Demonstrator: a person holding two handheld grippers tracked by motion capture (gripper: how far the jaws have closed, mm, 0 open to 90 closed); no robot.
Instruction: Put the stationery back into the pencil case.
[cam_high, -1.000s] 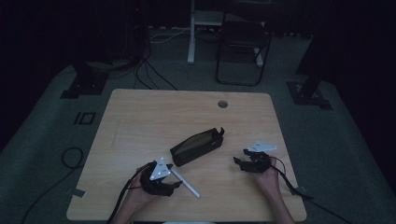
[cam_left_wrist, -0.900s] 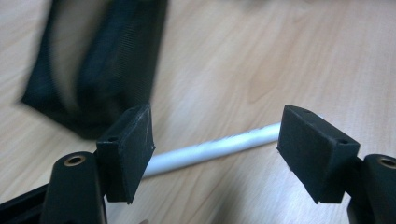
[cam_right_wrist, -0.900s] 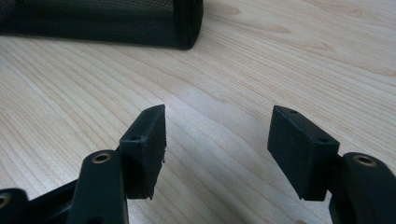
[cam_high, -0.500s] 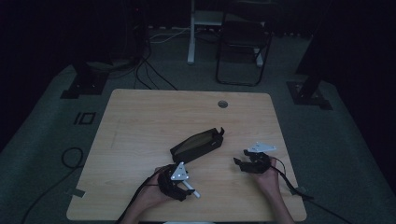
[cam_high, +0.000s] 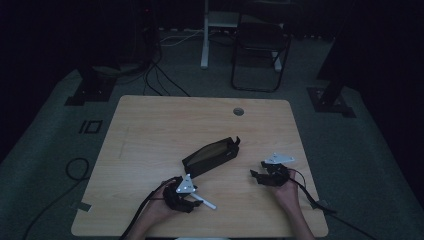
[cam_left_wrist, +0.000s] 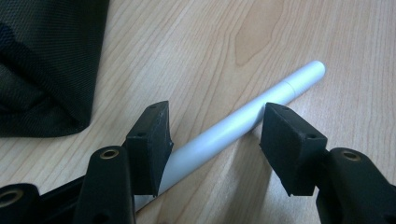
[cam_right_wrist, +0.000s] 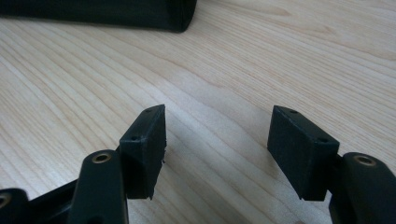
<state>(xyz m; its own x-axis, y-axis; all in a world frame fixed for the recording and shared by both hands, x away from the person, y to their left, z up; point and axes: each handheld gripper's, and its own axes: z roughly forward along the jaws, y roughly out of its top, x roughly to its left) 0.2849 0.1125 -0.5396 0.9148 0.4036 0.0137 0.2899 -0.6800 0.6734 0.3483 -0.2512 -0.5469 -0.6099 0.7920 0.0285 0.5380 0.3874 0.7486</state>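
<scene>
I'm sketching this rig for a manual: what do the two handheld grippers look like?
Both are black. The left gripper and right gripper each end in two blocky black pads on arms with brass-coloured rivets. In the high view each carries a pale grey three-cornered plate and trails a dark cable.

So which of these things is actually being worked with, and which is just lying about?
In use:
- white pen, between the open jaws of the left gripper, which have just been closing
- black pouch, lying open beside it

Lying about:
- folding chair
- floor cables
- right gripper, open, idle

Overhead view, two close tabletop (cam_high: 165, 125) views
</scene>
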